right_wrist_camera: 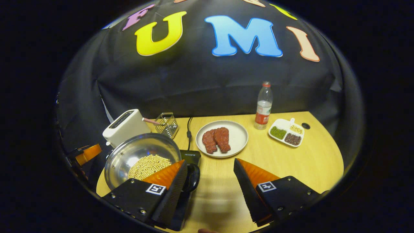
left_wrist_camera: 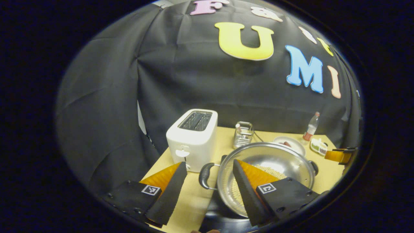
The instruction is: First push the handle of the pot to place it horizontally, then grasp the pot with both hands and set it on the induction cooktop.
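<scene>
Left tongs spread wide, straddling the pot's near handle, no contact. One finger sits over the pot bowl, beans inside. Pot rests on a dark cooktop. Toaster just beside the handle; wire rack, plate, bottle and tray behind on the counter. Right tongs at far edge.

Your left gripper is spread wide, jaws well apart, one finger at seven o'clock in the left gripper view and the other at five o'clock, both angled inward toward twelve. Your right gripper is just as wide, its fingers splayed the same way in the right gripper view. Neither pair presses on anything. Your left gripper also pokes in at nine o'clock in the right gripper view.
</scene>
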